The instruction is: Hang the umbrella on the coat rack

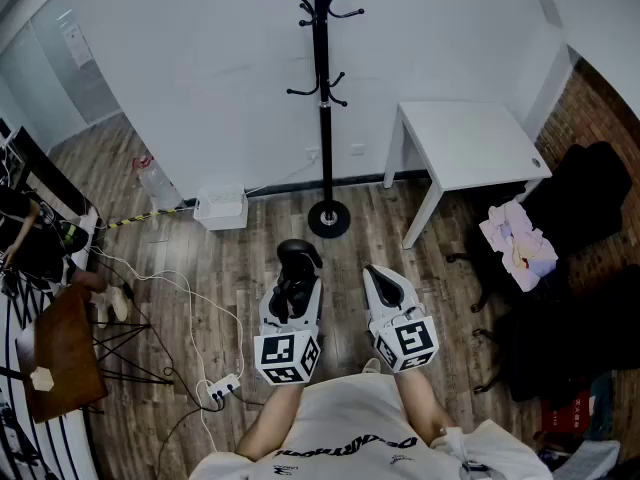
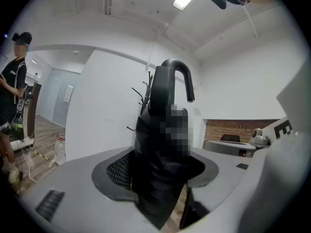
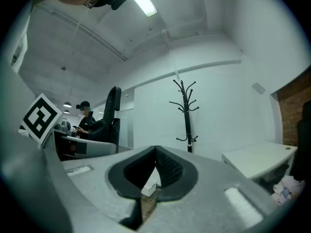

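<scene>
A folded black umbrella (image 1: 296, 280) with a curved hook handle (image 2: 176, 72) stands upright between the jaws of my left gripper (image 1: 297, 268), which is shut on its fabric body (image 2: 160, 154). Ahead stands the black coat rack (image 1: 322, 88) against the white wall, its round base (image 1: 329, 218) on the wood floor a short way beyond both grippers. It also shows behind the umbrella as the coat rack (image 2: 144, 93) and, in the right gripper view, as the coat rack (image 3: 186, 115). My right gripper (image 1: 378, 273) is level beside the left, shut and empty (image 3: 155, 153). The umbrella (image 3: 112, 116) appears at its left.
A white table (image 1: 470, 143) stands right of the rack, with a dark chair holding clothes (image 1: 518, 243) beside it. A white box (image 1: 221, 208), a water bottle (image 1: 157, 181), cables and a power strip (image 1: 222, 386) lie left. A person (image 2: 12, 96) stands far left.
</scene>
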### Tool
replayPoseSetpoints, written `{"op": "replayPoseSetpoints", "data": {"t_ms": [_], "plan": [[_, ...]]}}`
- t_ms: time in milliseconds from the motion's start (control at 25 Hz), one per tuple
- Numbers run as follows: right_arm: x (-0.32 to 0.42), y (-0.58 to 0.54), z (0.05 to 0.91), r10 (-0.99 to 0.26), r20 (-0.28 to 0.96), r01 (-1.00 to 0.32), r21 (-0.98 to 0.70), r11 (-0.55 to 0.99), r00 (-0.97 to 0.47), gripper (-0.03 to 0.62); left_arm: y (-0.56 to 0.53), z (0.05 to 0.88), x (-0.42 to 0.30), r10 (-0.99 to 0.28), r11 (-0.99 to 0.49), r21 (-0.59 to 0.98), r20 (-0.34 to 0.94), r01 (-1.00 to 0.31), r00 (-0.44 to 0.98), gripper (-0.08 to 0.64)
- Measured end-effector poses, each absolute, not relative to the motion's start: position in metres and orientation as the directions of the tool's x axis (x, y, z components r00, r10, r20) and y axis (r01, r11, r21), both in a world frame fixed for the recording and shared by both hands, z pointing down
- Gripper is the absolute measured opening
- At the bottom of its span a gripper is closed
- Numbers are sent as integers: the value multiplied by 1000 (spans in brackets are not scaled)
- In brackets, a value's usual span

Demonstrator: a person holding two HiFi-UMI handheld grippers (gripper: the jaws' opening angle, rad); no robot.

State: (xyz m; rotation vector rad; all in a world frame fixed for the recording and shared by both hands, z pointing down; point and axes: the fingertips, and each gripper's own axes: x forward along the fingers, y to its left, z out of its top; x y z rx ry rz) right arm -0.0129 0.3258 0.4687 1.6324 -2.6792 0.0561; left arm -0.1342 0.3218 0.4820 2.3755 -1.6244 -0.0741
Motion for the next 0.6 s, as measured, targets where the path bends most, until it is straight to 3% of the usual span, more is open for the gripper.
{"op": "replayPoseSetpoints", "data": {"t_ms": [600], "plan": [[26,318,469,-883,-22,-881,-59,469,-468,0,319,491,-96,-920,-338,248,117,-908,374,255]]}}
